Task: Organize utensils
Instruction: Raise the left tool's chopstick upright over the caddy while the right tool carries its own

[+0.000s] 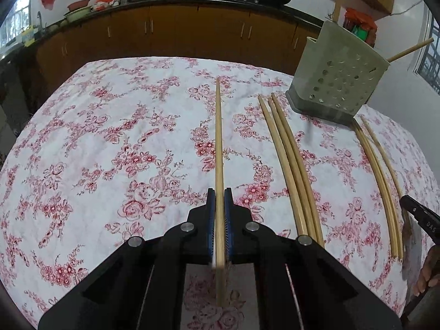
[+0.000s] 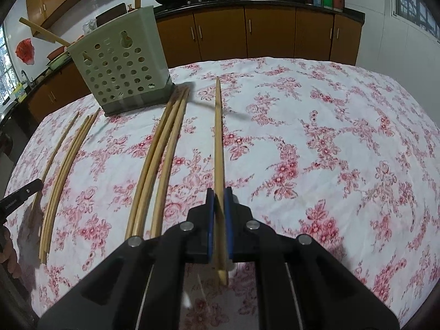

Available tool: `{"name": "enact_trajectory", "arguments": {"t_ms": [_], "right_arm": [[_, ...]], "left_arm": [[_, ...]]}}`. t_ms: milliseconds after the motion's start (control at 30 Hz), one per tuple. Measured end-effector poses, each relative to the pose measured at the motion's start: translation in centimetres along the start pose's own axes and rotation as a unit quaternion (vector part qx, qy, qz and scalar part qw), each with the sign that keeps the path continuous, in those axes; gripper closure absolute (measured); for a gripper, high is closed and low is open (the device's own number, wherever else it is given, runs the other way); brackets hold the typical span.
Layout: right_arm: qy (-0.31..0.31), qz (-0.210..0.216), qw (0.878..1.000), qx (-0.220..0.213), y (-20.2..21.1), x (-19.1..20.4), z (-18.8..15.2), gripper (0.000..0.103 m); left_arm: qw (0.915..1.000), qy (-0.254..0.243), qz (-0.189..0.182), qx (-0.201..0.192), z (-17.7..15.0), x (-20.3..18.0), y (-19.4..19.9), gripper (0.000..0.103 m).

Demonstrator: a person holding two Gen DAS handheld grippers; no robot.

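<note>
A table (image 1: 110,143) under a floral cloth carries a green holder (image 1: 338,79) with chopsticks poking out. Near the holder's base lie two bundles of chopsticks (image 1: 291,165). The left gripper (image 1: 219,214) pinches one chopstick (image 1: 218,137); the right gripper (image 2: 219,214) pinches another chopstick (image 2: 218,143), both pointing toward the holder's end.

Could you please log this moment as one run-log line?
left gripper: shut on chopstick | right gripper: shut on chopstick | utensil holder: upright | loose chopsticks: on tablecloth
</note>
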State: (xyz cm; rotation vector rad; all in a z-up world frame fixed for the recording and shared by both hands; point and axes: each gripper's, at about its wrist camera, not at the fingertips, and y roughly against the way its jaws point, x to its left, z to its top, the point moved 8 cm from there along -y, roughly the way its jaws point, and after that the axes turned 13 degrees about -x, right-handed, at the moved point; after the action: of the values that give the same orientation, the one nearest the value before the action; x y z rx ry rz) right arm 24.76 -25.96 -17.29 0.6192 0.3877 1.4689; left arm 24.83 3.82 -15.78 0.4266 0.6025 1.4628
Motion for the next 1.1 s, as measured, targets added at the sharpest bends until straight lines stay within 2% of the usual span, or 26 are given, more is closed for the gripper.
{"name": "enact_trajectory", "arguments": {"t_ms": [433, 600, 800, 933, 1100], "right_arm": [[0.004, -0.002, 1.0, -0.002, 0.8, -0.2, -0.7, 0.094], [-0.004, 0.001, 1.0, -0.005, 1.2, -0.3, 0.0, 0.095], [-0.009, 0.005, 0.997, -0.07, 4.3, -0.7, 4.4, 0.095], [-0.015, 0.007, 0.994, -0.106, 6.0, -1.1, 6.8, 0.095], [-0.026, 0.009, 0.988, -0.152, 7.8, -1.5, 9.7, 0.095]], "left_arm": [[0.9999, -0.01, 0.007, 0.001, -0.3, -0.1, 0.5, 0.095], [0.9998, -0.018, 0.008, 0.003, -0.1, -0.1, 0.5, 0.096], [0.9988, -0.005, 0.006, -0.048, 3.4, 0.4, 2.8, 0.096], [0.9955, 0.0, 0.003, -0.095, 6.8, 0.6, 5.0, 0.096], [0.9909, 0.011, 0.004, -0.134, 9.7, 0.7, 6.6, 0.096]]}}
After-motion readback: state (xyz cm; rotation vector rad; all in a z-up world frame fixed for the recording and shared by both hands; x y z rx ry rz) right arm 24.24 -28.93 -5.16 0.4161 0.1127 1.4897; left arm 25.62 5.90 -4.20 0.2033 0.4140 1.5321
